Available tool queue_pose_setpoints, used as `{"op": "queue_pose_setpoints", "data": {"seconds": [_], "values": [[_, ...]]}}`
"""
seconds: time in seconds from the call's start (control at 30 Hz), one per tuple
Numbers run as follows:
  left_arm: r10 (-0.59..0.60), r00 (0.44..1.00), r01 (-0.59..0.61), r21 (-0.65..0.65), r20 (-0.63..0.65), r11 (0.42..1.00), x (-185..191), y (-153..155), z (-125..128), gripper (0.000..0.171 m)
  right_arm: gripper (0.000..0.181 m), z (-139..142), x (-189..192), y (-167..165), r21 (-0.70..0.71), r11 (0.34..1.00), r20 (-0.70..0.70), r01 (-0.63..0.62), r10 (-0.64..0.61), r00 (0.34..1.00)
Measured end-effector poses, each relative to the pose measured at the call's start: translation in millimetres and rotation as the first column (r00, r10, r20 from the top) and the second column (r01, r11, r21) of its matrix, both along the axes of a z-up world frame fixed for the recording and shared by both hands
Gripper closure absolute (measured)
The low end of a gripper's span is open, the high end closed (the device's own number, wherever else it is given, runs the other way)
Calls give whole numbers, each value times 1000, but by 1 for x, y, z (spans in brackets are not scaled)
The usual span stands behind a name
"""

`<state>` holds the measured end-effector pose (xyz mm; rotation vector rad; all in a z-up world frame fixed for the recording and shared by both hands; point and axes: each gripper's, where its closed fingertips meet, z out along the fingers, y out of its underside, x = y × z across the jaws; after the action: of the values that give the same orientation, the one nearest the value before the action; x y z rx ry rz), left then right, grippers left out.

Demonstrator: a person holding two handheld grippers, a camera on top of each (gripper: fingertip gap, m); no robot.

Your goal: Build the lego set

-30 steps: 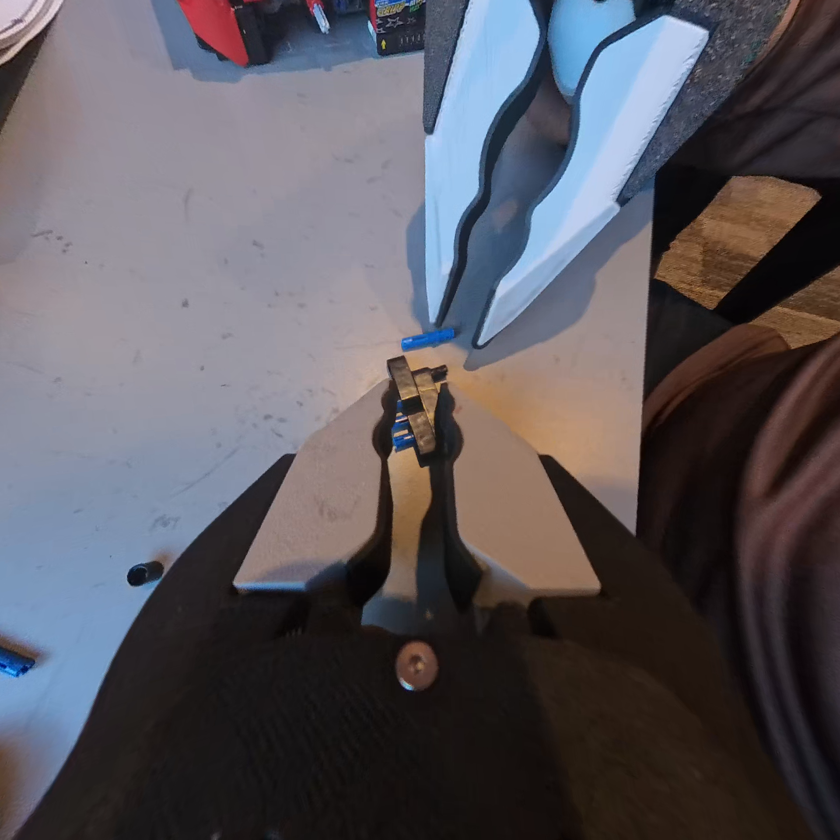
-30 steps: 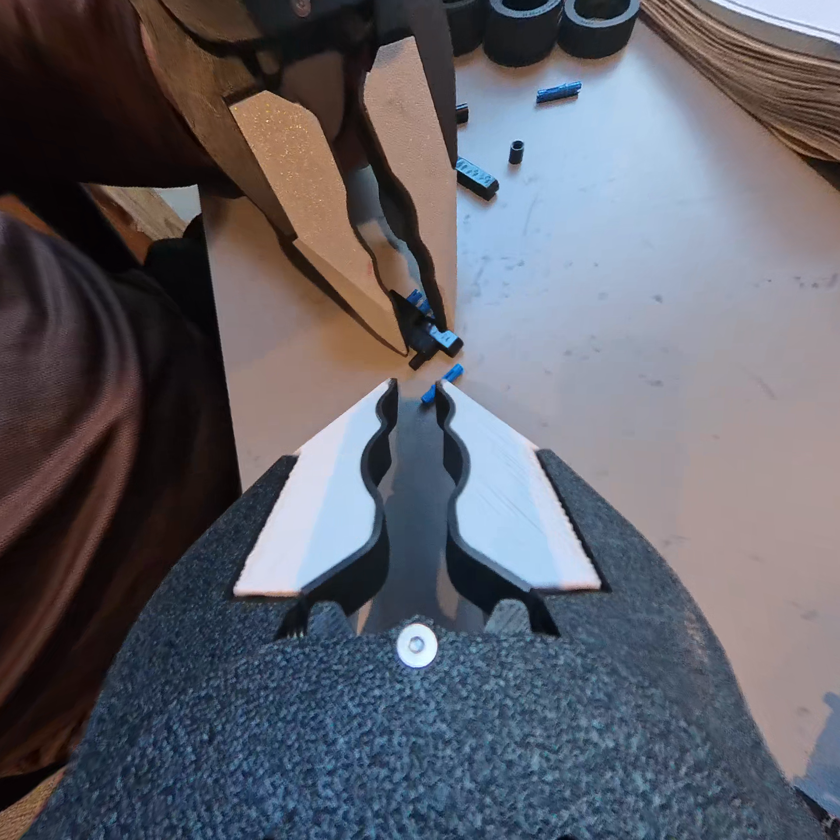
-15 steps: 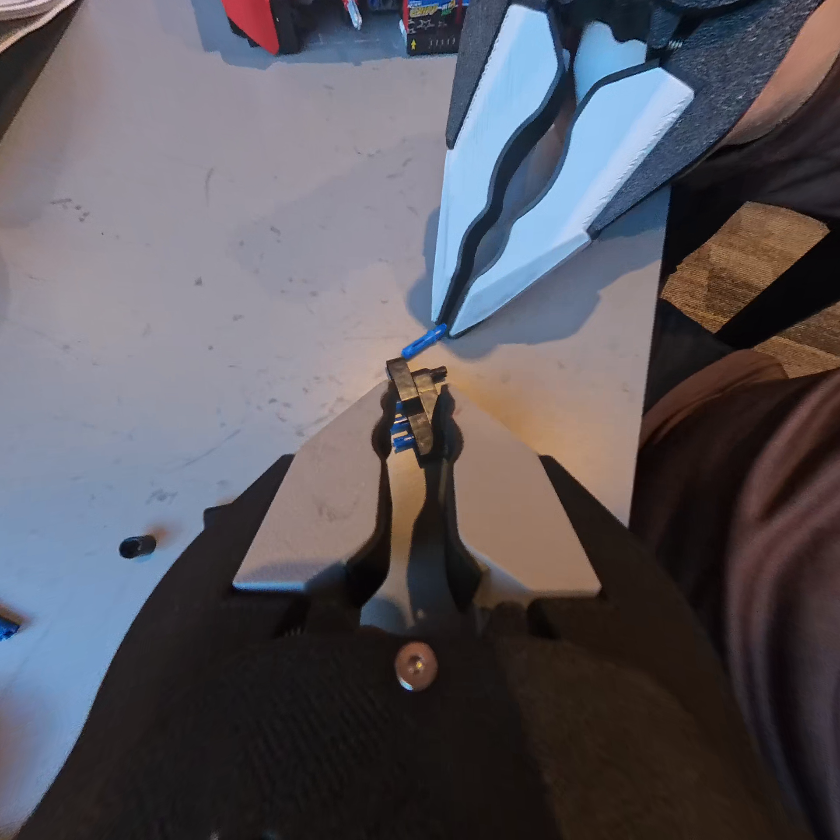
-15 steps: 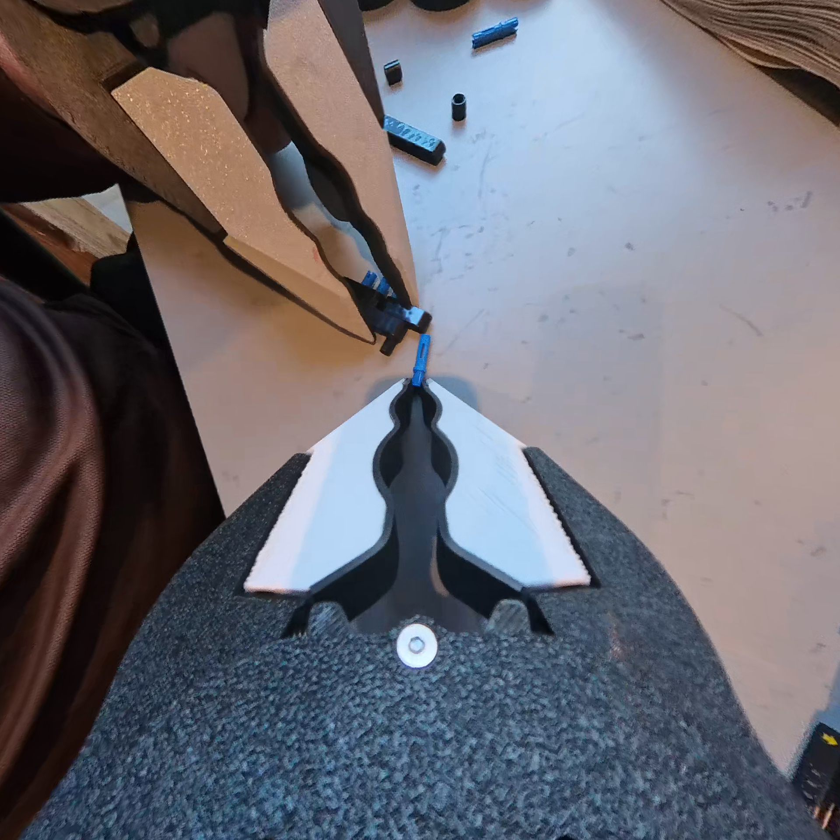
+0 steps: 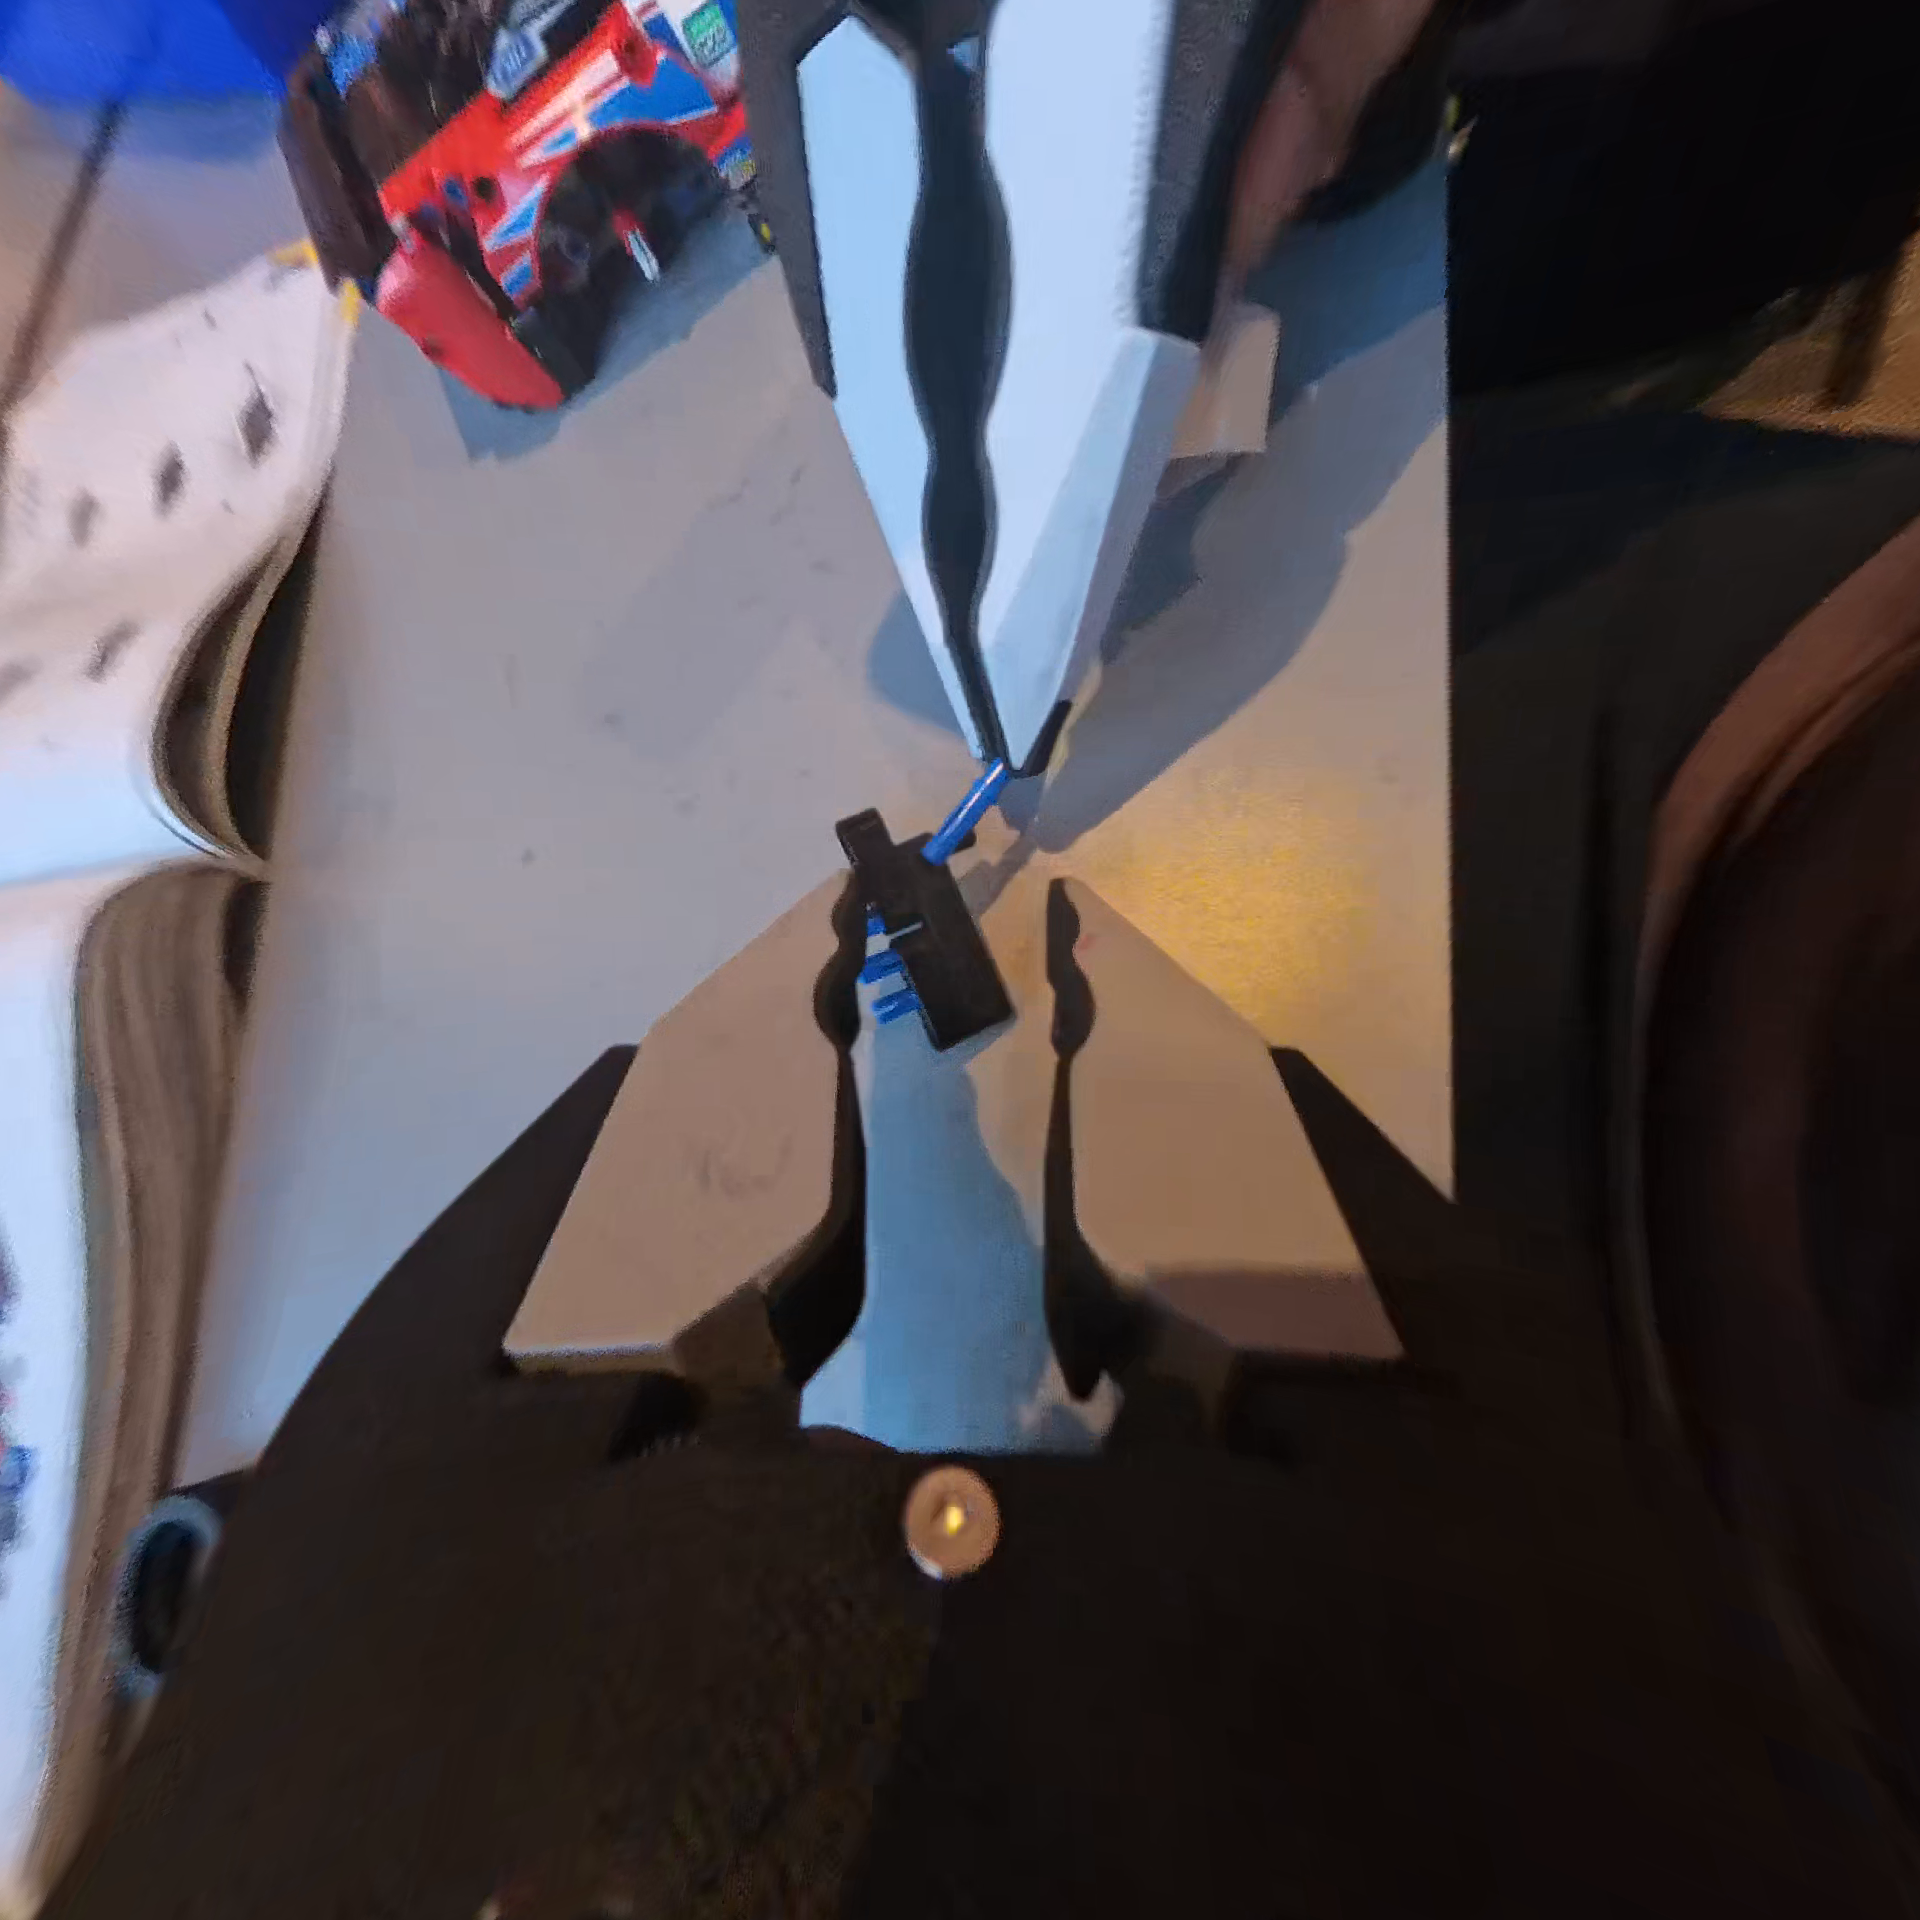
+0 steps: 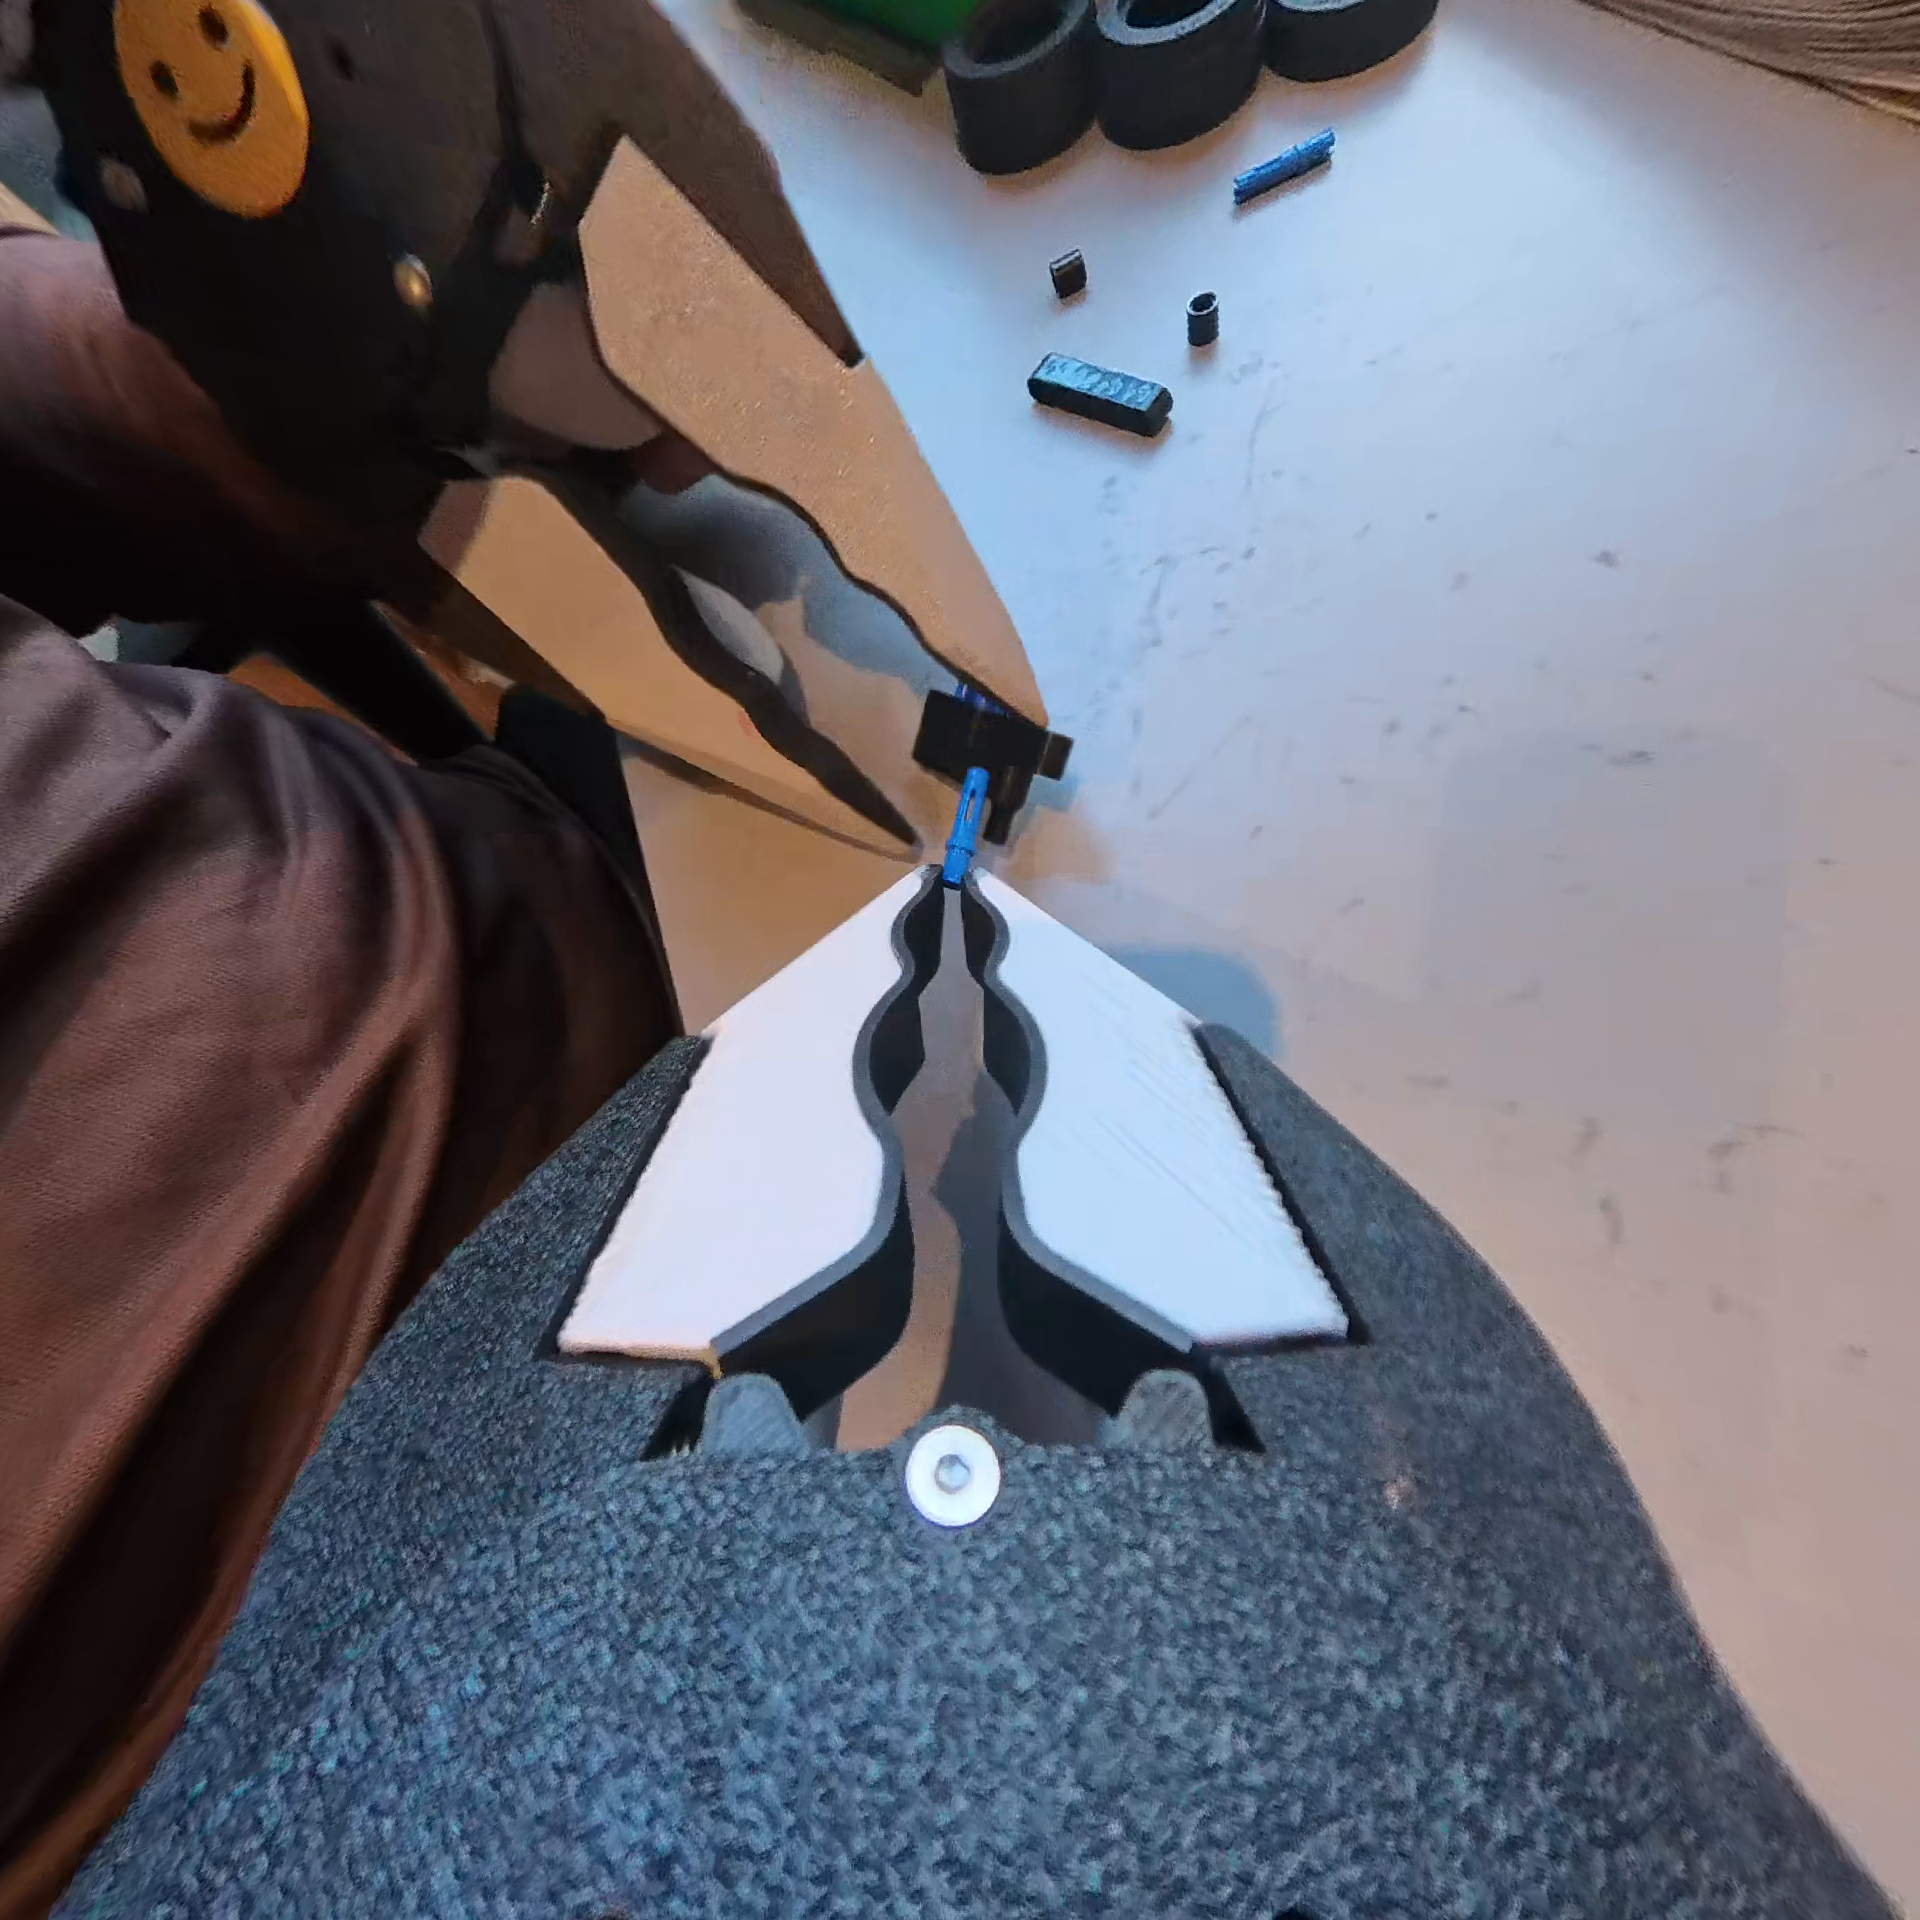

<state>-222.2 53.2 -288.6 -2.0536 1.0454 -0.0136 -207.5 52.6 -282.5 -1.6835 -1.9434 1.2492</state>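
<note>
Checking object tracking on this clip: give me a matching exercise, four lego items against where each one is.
1 blue pin nearest the assembly
2 black assembly
3 black beam
4 black tyres

A lying loose on the table
B between the left hand-held gripper's fingers
C pinched in the right hand-held gripper's tips
D in a row at the table's far edge

Pairs: 1-C, 2-B, 3-A, 4-D

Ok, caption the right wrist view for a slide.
Right gripper presents a blue pin to the black piece at the left gripper.
</note>
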Motion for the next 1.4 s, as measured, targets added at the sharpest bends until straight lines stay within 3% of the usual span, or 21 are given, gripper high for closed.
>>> {"op": "queue_pose_setpoints", "data": {"seconds": [0.1,0.23,0.37,0.5,0.63,0.73,0.8,0.93,1.1,1.4], "values": [[-12,996,18,64,-88,998,-1,1,1,147,178,4,1,-5,-67,998,-2,-14,14,1000],[2,997,1,32,-78,999,-5,2,-6,149,178,0,1,0,-124,992,22,13,-11,1000],[28,999,-27,-28,26,999,-9,2,-3,139,178,1,0,4,-162,986,30,32,-28,999],[1,978,17,-85,209,996,1,-5,9,134,178,0,0,3,-189,982,38,28,-21,999],[145,917,-5,-354,371,935,-9,-10,-4,132,178,-1,0,2,-187,982,42,23,-15,999],[117,891,11,-279,439,960,-10,-5,14,136,178,0,-1,0,-188,982,38,15,-8,999],[57,929,12,-182,366,983,-10,-4,21,142,178,3,-1,-5,-224,975,28,-4,11,1000],[-55,996,57,-35,69,998,-4,-8,10,153,178,10,-2,-13,-303,952,11,-30,35,999],[-107,985,120,98,-133,988,2,-7,7,164,178,9,-1,-18,-319,947,23,-48,58,998],[-109,956,153,145,-274,978,1,-6,-2,170,178,9,-1,-16,-319,947,24,-36,46,999]]}}
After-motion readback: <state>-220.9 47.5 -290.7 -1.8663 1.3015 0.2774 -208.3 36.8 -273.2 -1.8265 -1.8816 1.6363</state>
